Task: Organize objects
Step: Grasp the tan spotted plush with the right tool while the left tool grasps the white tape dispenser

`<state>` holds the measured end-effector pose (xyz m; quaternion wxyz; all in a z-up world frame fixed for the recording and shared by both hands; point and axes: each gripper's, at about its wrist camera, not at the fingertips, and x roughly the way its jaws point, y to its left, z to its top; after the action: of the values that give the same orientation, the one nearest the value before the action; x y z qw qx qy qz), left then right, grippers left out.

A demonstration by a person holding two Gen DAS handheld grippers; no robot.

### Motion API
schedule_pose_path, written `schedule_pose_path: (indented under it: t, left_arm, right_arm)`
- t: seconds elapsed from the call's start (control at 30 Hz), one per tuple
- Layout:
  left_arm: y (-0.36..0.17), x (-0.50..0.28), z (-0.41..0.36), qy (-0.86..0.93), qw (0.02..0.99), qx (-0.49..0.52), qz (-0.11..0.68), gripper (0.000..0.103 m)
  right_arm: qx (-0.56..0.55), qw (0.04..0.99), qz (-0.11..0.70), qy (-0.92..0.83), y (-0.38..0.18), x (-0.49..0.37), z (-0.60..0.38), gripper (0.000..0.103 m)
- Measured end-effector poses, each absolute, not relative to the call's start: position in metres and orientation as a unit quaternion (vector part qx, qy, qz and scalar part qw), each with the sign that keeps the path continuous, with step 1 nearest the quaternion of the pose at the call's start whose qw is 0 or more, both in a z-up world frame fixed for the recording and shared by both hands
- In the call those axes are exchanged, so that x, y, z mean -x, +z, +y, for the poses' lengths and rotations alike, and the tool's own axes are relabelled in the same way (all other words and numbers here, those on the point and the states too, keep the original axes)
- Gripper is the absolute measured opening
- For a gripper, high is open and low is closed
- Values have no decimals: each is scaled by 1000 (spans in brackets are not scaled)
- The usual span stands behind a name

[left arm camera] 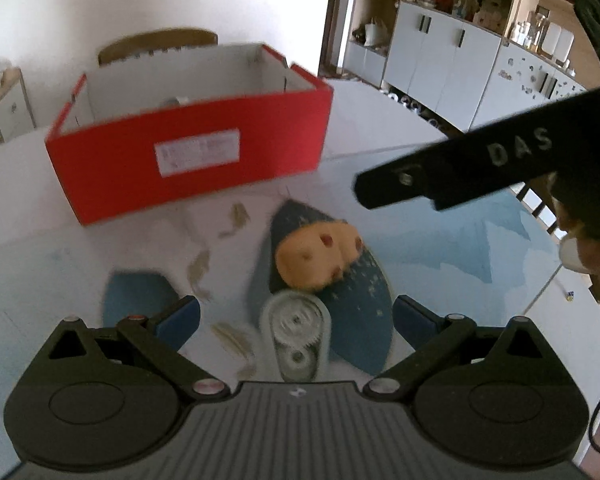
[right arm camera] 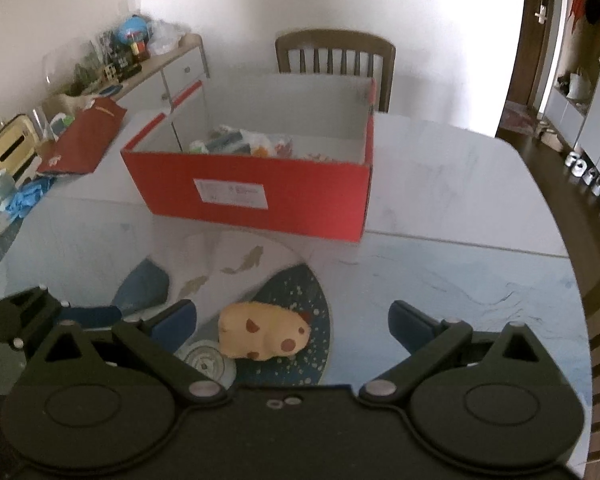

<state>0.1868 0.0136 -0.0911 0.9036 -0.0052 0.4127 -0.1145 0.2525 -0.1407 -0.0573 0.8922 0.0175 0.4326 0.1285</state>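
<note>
The step in hand seems to be the picking of the next loose thing for the red cardboard box with a white label, which stands open at the middle of the pale marble-look worktop and already holds several small colourful items.

Two things are not yet put away: a soft yellow plush toy with brown-red spots and a small translucent correction-tape dispenser with white gears. They touch each other on a dark blue speckled mat, near the box.

The left claw is wide apart and empty, with the dispenser between its blue fingers. The right claw is also wide apart and empty, above the plush toy.

Next, I judge, one claw must lower around its thing, close, and carry it over the box wall.
</note>
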Motion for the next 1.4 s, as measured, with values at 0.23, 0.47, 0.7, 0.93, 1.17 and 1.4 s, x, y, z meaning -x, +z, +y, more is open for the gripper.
schedule_pose_path:
  t: [0.23, 0.47, 0.7, 0.93, 1.17, 1.4]
  left_arm:
    - [-116, -189, 11, -98, 897, 27, 431, 103]
    - [-136, -195, 7, -86, 892, 18, 443, 103]
    - [-146, -197, 2, -73, 898, 11, 434, 103]
    - [-151, -195, -10, -63, 900, -35, 429, 103]
    - [-152, -197, -12, -55, 903, -33, 425, 103]
    - [-149, -198, -10, -50, 906, -27, 420, 87]
  right_arm:
    - [-12, 881, 454, 131, -79, -261, -131, 102]
    - [-3, 869, 473, 142, -96, -271, -117, 102]
    - [1, 861, 489, 141, -108, -278, -110, 102]
    - [0, 855, 500, 137, -119, -285, -107, 102]
    - [-8, 854, 502, 136, -121, -288, -108, 95]
    - [-8, 852, 506, 136, -123, -288, -106, 81]
